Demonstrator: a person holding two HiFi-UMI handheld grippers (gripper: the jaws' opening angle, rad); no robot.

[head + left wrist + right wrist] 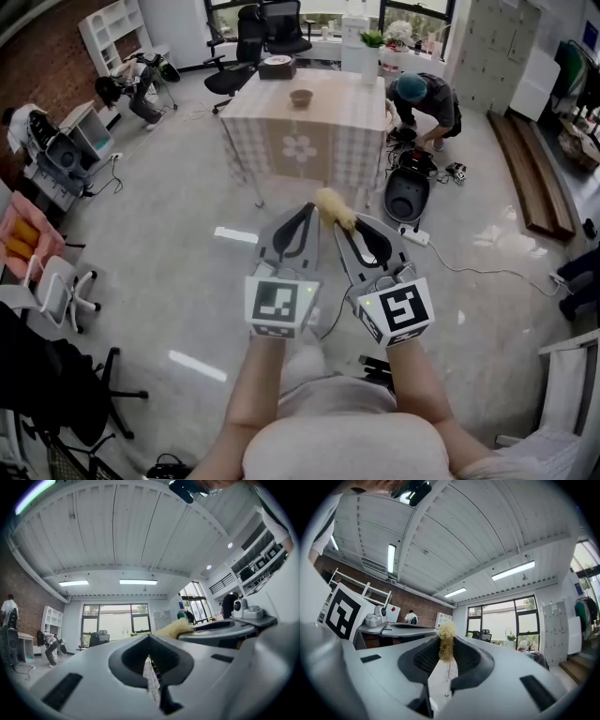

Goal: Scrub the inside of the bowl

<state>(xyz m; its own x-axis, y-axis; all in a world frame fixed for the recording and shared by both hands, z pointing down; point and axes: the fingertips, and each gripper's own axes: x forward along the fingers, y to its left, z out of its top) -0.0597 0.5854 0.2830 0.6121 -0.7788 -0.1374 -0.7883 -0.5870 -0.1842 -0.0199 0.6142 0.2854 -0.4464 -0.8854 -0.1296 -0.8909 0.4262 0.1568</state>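
Note:
A small brown bowl (301, 97) stands far off on a table (272, 117) covered with a checked cloth. Both grippers are held side by side in the air over the floor, well short of that table. My right gripper (336, 223) is shut on a yellow fibrous scrubber (335, 208), which sticks out past its tips. The right gripper view shows the scrubber (446, 645) pinched between the jaws of the right gripper (446, 641). My left gripper (312, 208) is shut with nothing in it. In the left gripper view its jaws (149, 637) meet, and the scrubber (173, 629) shows beside them.
A dark box (277, 67) also sits on the table. A person (427, 98) crouches at the table's right side. A black round appliance (406, 195) and a power strip with cable (414, 236) lie on the floor ahead. Office chairs (248, 47) stand behind the table.

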